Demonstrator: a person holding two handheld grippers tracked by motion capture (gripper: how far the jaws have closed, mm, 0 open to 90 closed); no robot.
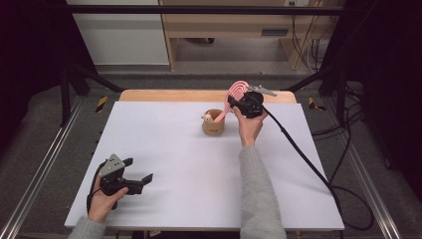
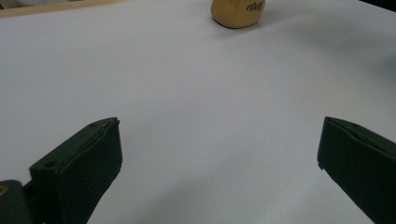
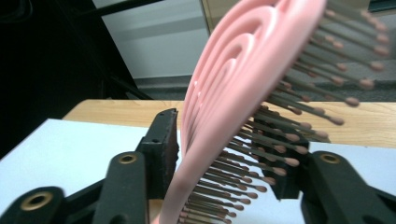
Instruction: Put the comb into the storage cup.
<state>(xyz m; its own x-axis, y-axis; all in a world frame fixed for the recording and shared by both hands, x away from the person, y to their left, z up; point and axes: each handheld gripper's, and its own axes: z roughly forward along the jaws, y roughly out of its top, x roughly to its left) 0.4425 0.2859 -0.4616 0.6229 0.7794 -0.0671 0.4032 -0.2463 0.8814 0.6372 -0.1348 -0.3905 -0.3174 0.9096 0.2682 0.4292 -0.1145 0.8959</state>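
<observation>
The hairbrush (image 1: pixel 237 92) is standing handle-down in the cup (image 1: pixel 213 123) at the surface's (image 1: pixel 174 149) twelve o'clock, and your right tongs (image 1: pixel 234 101) are clamping its pink head, likely to steady or lift it. Your left tongs (image 1: pixel 138 176) are resting at seven o'clock, jaws spread wide, holding nothing.

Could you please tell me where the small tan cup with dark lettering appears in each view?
High view: the small tan cup with dark lettering sits centre, far side of the white table.
Left gripper view: top edge, right of centre.
Right gripper view: I cannot make it out.
Shared landmark: the white table.
</observation>
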